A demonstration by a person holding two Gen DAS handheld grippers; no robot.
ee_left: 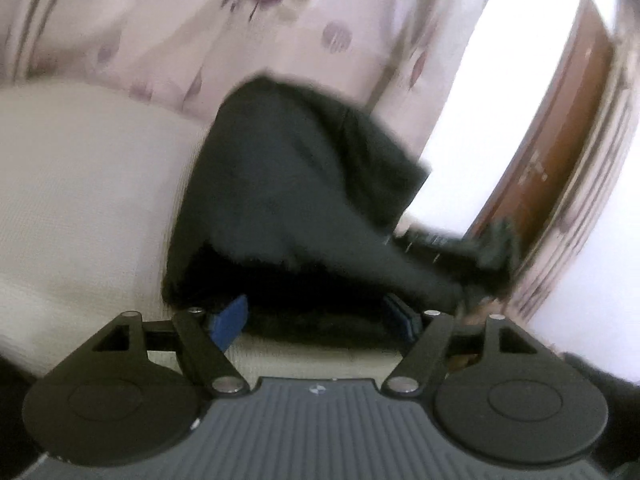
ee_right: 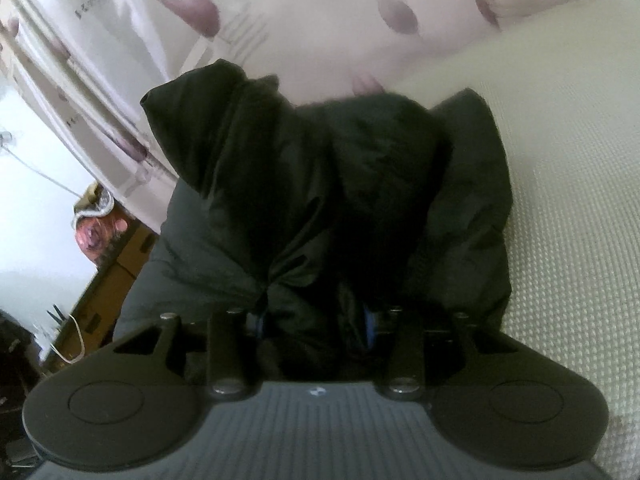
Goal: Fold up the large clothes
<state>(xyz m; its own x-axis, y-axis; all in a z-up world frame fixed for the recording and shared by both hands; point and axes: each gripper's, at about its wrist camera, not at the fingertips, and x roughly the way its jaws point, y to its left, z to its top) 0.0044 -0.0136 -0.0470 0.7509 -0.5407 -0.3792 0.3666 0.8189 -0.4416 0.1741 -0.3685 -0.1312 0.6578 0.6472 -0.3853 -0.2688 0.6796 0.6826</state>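
Your left gripper [ee_left: 316, 320] had its blue-padded fingers [ee_left: 230, 320] standing wide apart, just at the near edge of the black jacket [ee_left: 288, 184], with no cloth pinched between them. The jacket lay bunched on the cream woven bed cover [ee_left: 80, 200], its bulk rising toward the floral curtain [ee_left: 160, 20] behind; in this blurred view one dark sleeve trailed to the right toward the brown wooden door [ee_left: 560, 160]. Your right gripper [ee_right: 314, 326] was pressed into the jacket [ee_right: 320, 180], and folds of black cloth filled the space between its partly closed fingers [ee_right: 260, 326], whose pads were almost buried; they appeared closed on the cloth. To the right of the jacket, the bed cover [ee_right: 560, 240] lay bare.
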